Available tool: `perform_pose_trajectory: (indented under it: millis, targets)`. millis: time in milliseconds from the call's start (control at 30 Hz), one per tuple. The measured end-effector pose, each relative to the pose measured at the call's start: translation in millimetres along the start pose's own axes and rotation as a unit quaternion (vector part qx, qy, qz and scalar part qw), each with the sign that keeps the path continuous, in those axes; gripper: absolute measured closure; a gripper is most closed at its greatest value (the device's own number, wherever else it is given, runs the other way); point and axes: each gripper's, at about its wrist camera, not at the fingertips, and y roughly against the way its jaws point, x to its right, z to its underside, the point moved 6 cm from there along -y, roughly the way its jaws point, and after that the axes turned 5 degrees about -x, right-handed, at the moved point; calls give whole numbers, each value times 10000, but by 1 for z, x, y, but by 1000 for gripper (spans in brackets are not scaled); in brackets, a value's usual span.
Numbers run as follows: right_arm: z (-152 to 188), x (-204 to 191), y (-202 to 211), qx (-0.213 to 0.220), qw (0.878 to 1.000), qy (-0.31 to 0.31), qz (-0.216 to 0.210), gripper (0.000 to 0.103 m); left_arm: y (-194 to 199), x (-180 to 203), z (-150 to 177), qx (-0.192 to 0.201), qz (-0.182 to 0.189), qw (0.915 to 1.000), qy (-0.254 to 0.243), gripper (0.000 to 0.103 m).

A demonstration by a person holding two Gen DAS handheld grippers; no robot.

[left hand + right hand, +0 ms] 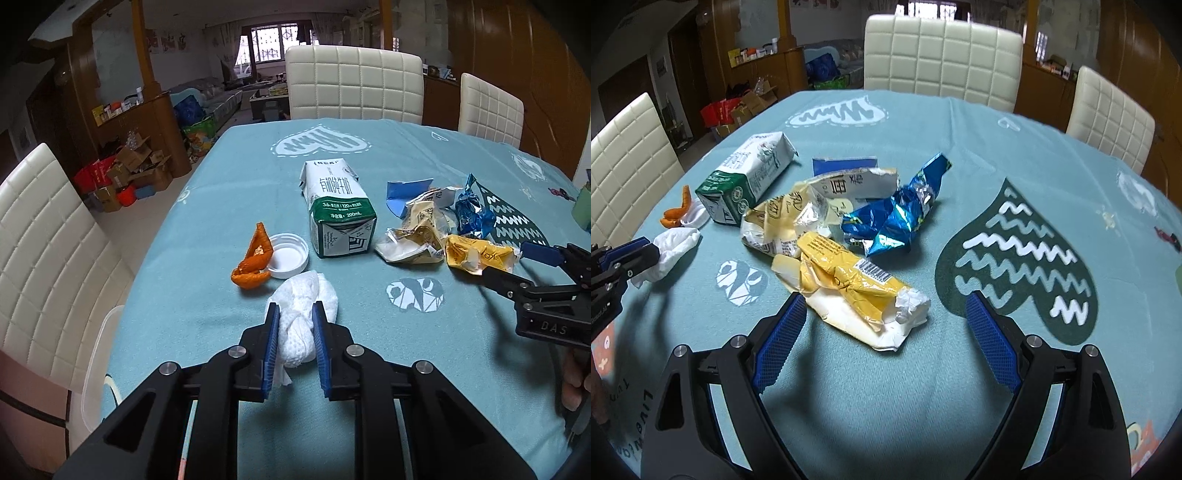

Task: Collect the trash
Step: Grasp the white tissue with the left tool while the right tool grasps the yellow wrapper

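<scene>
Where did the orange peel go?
The orange peel lies on the blue tablecloth, left of centre in the left wrist view, touching the white lid, with the milk carton just to their right.

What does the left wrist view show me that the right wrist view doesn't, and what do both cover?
Only the left wrist view: the left gripper seen from behind, pads clamped on the white tissue wad, and the whole white lid by the orange peel.

Only the right wrist view: the right gripper open around the near end of the yellow wrapper, pads not touching it.

Both: milk carton, blue foil wrapper, cream wrapper, tissue, peel, blue tablecloth.
</scene>
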Motion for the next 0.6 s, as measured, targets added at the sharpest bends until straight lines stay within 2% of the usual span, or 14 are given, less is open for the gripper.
perform_pose_trajectory:
  millis: [33,67,100,133,167,200,333,400,467,600]
  targets:
    - [1,-1,-3,-57,10000,-24,-74,19,-1,0,0,-11,3,10000,-5,85]
    - [1,-2,-2,-41,10000,0,-42,26,-2,0,1,-27,2,10000,-9,85]
    - [1,-4,-2,-21,10000,52,-33,37,-2,0,1,-36,0,10000,-6,85]
    - [2,-6,-1,-2,10000,83,-31,44,-2,-1,2,-43,11,10000,0,85]
    - [2,-7,1,19,9999,83,-66,57,-1,-2,2,-48,29,10000,7,85]
    - [3,-8,1,28,9999,67,-116,62,-1,-1,3,-46,34,10000,11,85]
    - [7,-19,11,127,9996,157,-176,65,6,-1,5,11,46,10000,-4,85]
    - [9,-25,16,157,9993,237,-223,78,10,-2,6,48,43,10000,3,85]
    - [11,-32,23,219,9990,311,-237,79,15,-4,7,87,53,9999,19,85]
    - [14,-47,41,409,9978,476,-205,90,28,-7,11,184,77,9998,52,85]
